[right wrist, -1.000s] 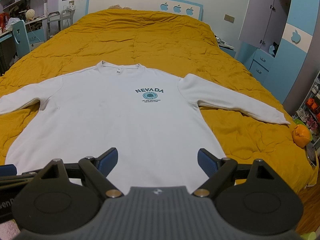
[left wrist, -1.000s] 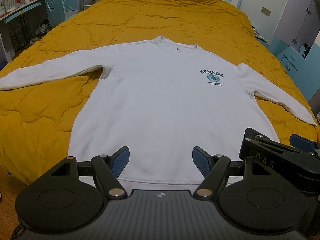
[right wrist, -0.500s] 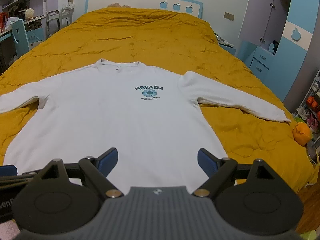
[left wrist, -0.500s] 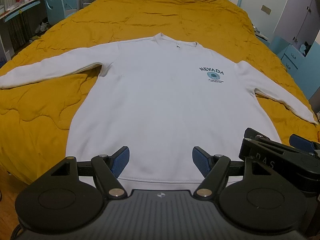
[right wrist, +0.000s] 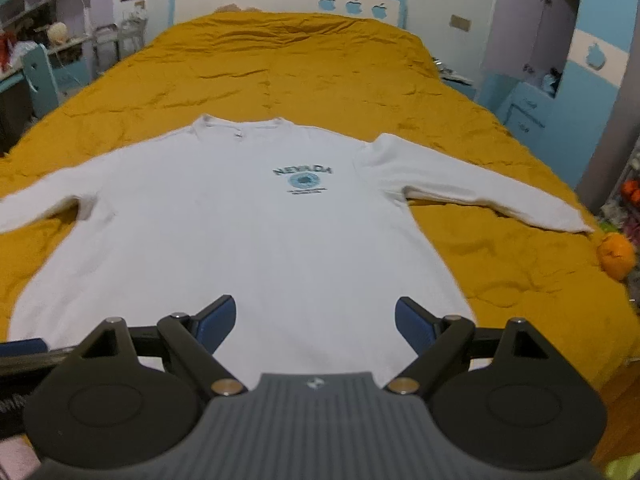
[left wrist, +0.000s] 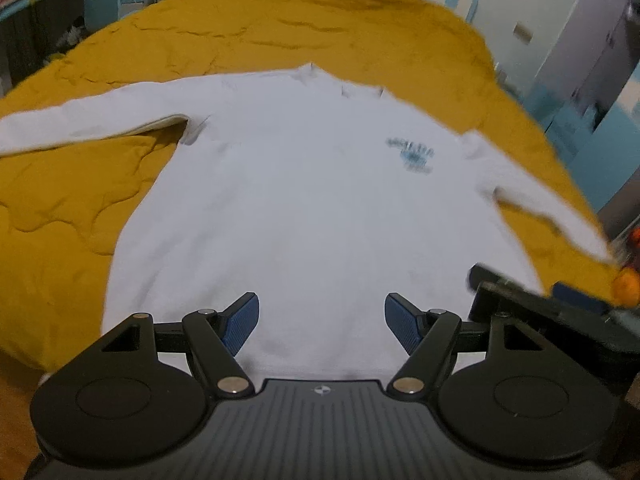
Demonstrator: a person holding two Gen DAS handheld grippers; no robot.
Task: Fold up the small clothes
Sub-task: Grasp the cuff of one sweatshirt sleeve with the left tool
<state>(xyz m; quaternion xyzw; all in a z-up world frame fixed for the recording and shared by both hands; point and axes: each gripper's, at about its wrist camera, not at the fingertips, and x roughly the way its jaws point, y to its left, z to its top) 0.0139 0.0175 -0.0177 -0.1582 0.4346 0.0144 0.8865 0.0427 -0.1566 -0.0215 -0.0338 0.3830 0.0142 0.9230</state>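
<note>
A white long-sleeved sweatshirt (left wrist: 312,208) with a blue NEVADA print lies flat, front up, on a mustard yellow quilt (left wrist: 280,36), sleeves spread to both sides. It also shows in the right wrist view (right wrist: 240,232). My left gripper (left wrist: 322,322) is open and empty, hovering above the hem. My right gripper (right wrist: 314,326) is open and empty above the hem further right; it appears in the left wrist view at the right edge (left wrist: 532,300).
The quilt (right wrist: 312,64) covers a large bed with a blue and white headboard (right wrist: 288,0). An orange toy (right wrist: 616,254) sits at the bed's right edge. A blue cabinet (right wrist: 532,108) stands right, a desk and chair (right wrist: 36,80) left.
Both grippers have moved forward over the sweatshirt's hem. The left wrist view has shifted and is blurred with motion. Both stay open.
</note>
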